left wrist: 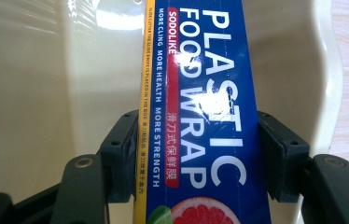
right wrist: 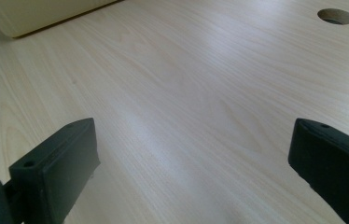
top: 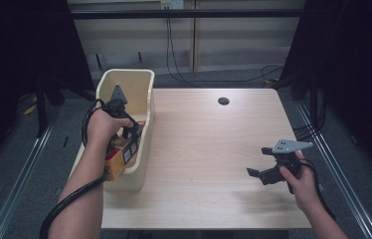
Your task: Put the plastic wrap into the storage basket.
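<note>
— Item one, left side?
— My left gripper [left wrist: 196, 154]: jaws clamped on either long side of the plastic wrap box [left wrist: 200, 93], blue with a yellow edge. Box sits inside the cream bin [top: 141, 87] at the table's left edge, near end.
— Item two?
— My right gripper [right wrist: 191, 158]: jaws wide apart, nothing between, hanging over bare wooden table [right wrist: 186, 84], near right.
— Other fixtures?
— Round cable hole [top: 223, 101], far centre.
</note>
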A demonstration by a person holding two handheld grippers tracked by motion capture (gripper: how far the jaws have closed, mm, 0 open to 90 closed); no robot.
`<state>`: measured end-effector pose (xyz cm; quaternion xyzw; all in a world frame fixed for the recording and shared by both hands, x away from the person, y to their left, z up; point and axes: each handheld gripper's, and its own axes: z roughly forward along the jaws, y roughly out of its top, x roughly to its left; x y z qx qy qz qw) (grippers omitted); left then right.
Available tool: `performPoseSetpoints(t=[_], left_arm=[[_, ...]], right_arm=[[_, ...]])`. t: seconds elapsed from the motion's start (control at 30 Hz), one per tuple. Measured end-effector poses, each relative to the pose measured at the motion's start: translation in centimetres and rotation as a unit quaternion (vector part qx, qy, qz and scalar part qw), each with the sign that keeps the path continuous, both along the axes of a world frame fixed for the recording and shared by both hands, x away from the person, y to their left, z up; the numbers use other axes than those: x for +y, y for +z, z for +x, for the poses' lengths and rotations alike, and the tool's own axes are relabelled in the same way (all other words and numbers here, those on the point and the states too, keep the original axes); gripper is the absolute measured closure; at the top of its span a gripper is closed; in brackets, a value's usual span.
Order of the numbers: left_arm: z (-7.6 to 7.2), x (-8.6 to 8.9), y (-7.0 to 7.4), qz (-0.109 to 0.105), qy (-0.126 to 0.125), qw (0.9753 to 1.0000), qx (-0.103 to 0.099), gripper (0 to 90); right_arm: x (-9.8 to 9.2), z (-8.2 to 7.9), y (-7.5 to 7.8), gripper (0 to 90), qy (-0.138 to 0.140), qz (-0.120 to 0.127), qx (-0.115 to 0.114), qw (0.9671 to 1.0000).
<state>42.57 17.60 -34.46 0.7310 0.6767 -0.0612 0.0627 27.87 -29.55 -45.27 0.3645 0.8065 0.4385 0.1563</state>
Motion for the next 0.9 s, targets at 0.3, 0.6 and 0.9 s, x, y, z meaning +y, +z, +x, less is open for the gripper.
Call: performPoseSetpoints(t=[0.3,0.6,0.9], left_arm=[[0.0,-0.2,0.3,-0.005,0.006,1.0000,-0.006,37.6],[0.0,-0.3,2.6,-0.010,0.006,0.9990,-0.044,31.0],[-0.2,-1.0,4.5,-0.035,-0.010,0.9966,-0.074,26.2]], right_arm=[[0.0,0.0,-0.1,1.3,0.002,0.002,0.001,1.0000],[-0.2,-0.1,0.1,1.2,-0.001,0.005,-0.001,1.0000],[-0.1,-0.1,0.1,1.2,0.000,0.005,0.000,1.0000]])
